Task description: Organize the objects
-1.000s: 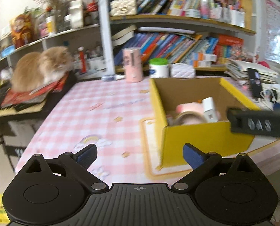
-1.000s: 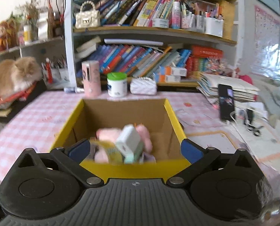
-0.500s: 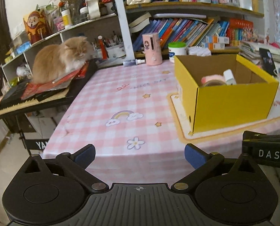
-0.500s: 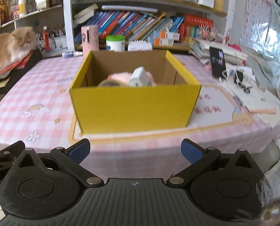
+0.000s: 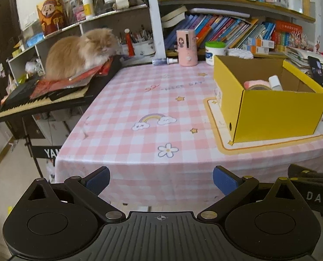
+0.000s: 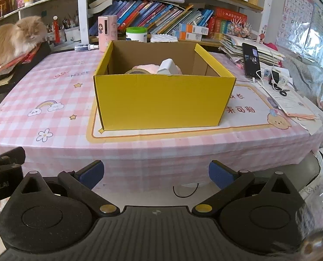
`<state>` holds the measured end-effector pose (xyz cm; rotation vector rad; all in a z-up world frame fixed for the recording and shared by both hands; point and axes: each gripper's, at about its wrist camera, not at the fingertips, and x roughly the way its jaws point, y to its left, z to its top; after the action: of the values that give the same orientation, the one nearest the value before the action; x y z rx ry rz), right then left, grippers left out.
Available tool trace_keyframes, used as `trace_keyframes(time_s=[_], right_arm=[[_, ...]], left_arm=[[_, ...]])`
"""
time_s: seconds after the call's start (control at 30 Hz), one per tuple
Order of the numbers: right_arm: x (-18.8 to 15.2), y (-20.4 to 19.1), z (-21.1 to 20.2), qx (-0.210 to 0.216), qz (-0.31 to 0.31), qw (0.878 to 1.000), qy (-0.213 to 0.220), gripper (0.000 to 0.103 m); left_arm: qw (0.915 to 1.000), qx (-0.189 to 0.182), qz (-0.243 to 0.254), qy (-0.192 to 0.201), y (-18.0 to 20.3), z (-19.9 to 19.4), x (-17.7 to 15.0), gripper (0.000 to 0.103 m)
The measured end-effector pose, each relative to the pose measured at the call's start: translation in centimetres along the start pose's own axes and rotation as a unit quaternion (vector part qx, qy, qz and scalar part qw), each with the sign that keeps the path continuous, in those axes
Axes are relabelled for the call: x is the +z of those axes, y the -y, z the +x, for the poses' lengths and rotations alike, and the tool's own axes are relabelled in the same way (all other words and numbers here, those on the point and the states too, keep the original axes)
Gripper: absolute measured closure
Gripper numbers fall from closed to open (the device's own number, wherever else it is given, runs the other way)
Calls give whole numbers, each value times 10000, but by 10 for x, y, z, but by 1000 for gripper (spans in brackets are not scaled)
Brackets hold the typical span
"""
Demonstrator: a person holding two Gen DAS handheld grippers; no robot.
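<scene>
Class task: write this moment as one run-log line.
left tool: open, empty | right tool: open, empty | yellow box: on table, items inside | both tools off table edge

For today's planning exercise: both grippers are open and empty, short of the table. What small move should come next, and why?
Probably hold back: the yellow box already holds the pink item, tape roll and white item, and the checked tablecloth near it shows nothing loose.

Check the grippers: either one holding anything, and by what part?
Nothing is held. The left gripper and right gripper both have jaws open and empty, short of the open yellow cardboard box.
</scene>
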<state>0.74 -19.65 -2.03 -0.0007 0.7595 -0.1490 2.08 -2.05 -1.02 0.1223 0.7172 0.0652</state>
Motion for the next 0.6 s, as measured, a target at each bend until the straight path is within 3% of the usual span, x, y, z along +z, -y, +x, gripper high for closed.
trace_keyframes(time_s=[0.6], right_arm=[[-1,-2,-1,-20,-49,10000,-58,0]], left_arm=[[9998,86,-23,-149,3,2,-3,1]])
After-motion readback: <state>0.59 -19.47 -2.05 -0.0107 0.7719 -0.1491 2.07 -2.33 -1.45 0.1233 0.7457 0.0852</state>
